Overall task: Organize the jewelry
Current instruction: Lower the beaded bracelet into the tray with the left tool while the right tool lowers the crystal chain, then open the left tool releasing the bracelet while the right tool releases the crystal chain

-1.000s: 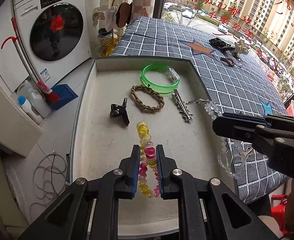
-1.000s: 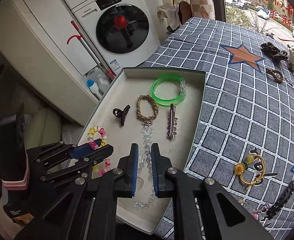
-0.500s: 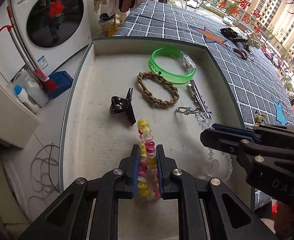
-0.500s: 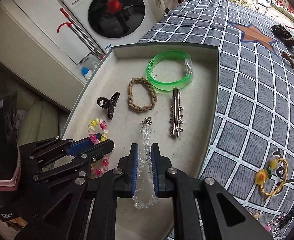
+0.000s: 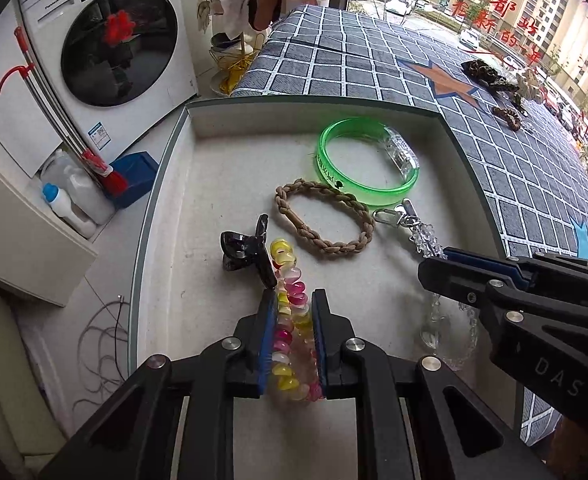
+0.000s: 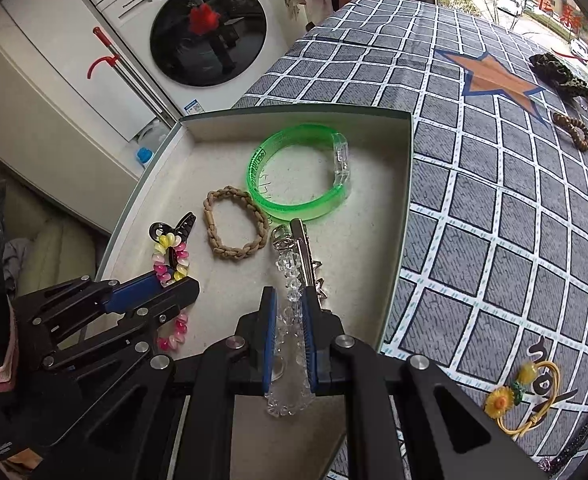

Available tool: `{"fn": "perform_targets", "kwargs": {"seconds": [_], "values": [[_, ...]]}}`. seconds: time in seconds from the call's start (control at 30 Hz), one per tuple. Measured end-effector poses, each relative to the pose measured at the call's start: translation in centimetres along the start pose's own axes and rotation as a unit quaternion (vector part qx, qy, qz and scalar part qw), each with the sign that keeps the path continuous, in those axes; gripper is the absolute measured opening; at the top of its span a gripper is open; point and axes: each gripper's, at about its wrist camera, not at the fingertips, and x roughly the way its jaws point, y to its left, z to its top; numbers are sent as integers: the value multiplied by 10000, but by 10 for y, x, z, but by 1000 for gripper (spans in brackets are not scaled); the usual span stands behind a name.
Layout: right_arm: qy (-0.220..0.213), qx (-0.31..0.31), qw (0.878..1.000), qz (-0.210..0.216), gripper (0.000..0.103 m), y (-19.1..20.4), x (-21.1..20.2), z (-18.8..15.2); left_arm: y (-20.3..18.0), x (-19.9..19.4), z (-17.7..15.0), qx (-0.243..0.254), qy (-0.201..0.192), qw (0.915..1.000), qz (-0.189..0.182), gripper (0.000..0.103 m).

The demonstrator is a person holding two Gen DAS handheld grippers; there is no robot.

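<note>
Jewelry is being gathered in the tray, which sits at the edge of the worktop under its checked cloth. Since a second ago both tongs have sunk toward the tray floor and carried their loads further in: the crystal chain, which hung out over the tray's right edge, now trails along the spiked clip with its clasp just short of the green bangle. The bead bracelet has come up beside the black claw clip, its far end seeming to touch it. By my reading both pieces are nearly laid down, and only the release remains.

Both tongs point steeply down, side by side. The left tongs are closed narrow on the bead bracelet, squeezing its loop flat. The right tongs are nearly shut, pinching the crystal chain. The braided band lies between the bangle and the claw clip, untouched.
</note>
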Motion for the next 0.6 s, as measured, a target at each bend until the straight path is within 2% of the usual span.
{"fn": "perform_targets", "kwargs": {"seconds": [0.37,0.47,0.53,0.6], "values": [[-24,-86,9999,-45,15,4,0,-1,1,-2,-3,-152,-45,9997,207,24],[-21,-6,10000,14,23,2,-1,-1,0,-3,-5,-147,-68,9995,275,24],[-58,30,10000,-11,37,0,-4,-2,0,-4,-6,-158,-59,9995,272,24],[-112,59,9999,36,41,-1,-9,-3,-1,-5,-7,-153,-71,9994,294,24]]}}
